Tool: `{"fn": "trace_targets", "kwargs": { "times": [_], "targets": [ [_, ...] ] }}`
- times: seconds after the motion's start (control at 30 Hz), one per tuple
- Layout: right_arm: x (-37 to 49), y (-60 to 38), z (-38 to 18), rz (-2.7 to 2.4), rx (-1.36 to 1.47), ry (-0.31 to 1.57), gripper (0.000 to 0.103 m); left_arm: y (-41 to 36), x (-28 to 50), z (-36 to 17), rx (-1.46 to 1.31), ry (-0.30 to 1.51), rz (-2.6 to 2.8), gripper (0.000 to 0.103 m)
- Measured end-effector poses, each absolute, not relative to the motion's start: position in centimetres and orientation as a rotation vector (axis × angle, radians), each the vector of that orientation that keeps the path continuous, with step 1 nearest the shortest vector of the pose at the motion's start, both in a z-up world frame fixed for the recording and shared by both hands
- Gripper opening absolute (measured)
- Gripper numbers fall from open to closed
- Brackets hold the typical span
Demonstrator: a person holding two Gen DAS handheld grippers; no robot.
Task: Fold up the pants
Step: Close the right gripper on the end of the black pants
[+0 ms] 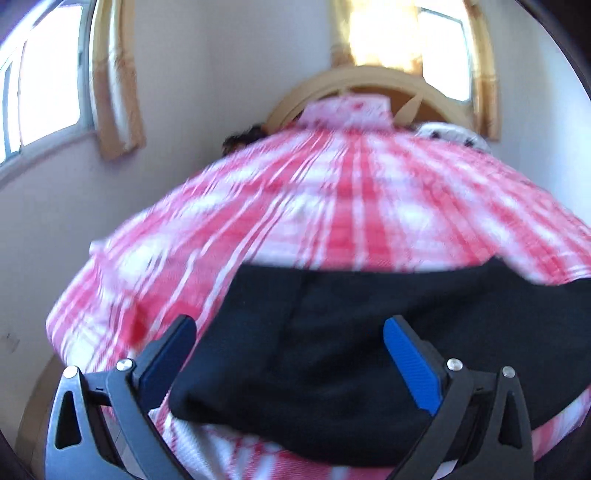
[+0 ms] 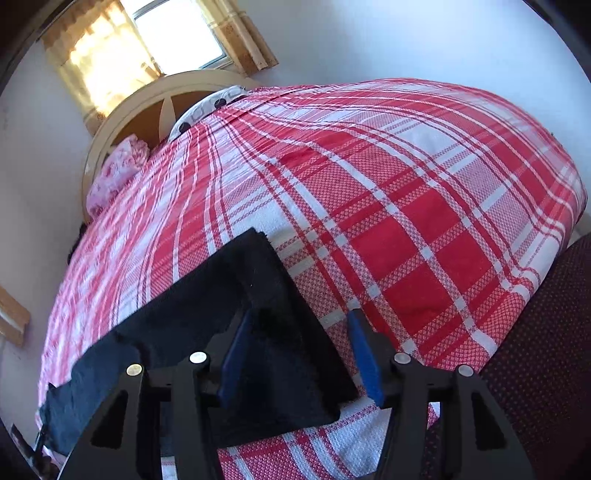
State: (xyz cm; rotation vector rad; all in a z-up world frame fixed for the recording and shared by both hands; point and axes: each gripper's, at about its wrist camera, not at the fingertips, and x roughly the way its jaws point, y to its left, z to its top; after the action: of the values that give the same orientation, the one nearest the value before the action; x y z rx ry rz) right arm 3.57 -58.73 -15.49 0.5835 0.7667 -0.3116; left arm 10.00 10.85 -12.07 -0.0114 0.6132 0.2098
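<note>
Black pants (image 1: 332,354) lie flat on a red and white plaid bedspread (image 1: 332,192). In the left wrist view my left gripper (image 1: 290,325) is open, its blue pads (image 1: 410,362) spread wide just above the cloth, holding nothing. In the right wrist view the pants (image 2: 184,332) stretch from the lower left to a squared end (image 2: 258,251) near the middle. My right gripper (image 2: 301,321) is open over the pants' right edge, its left finger (image 2: 236,354) above the black cloth, its right finger (image 2: 364,358) above the bedspread.
The bed's pale wooden headboard (image 2: 155,92) stands under a curtained window (image 2: 177,33). A pink floral pillow (image 2: 118,170) and a spotted pillow (image 2: 210,107) lie at the head. A dark red dotted surface (image 2: 535,350) sits at the bed's right edge.
</note>
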Motion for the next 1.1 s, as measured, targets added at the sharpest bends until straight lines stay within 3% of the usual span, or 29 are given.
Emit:
{"fn": "trace_targets", "kwargs": {
  "times": [0.27, 0.33, 0.4, 0.5, 1.1],
  "targets": [
    [4.1, -57.7, -15.6, -0.292, 0.499, 0.783, 0.055, -0.1, 14.0, -13.0, -0.056, 0.752, -0.144, 0.103],
    [4.0, -57.6, -15.6, -0.252, 0.506, 0.772, 0.046, -2.2, 14.4, -14.1, -0.039, 0.786, -0.187, 0.103],
    [4.0, -57.4, -15.5, -0.221, 0.512, 0.768, 0.028, -3.9, 14.6, -15.2, -0.002, 0.814, -0.202, 0.103],
    [4.0, -57.6, -15.7, -0.213, 0.521, 0.757, 0.015, -4.9, 14.4, -15.7, 0.06, 0.795, -0.178, 0.103],
    [2.9, -49.3, -9.8, -0.17, 0.348, 0.629, 0.011, -3.5, 13.2, -15.0, -0.051, 0.792, -0.218, 0.103]
  ]
}}
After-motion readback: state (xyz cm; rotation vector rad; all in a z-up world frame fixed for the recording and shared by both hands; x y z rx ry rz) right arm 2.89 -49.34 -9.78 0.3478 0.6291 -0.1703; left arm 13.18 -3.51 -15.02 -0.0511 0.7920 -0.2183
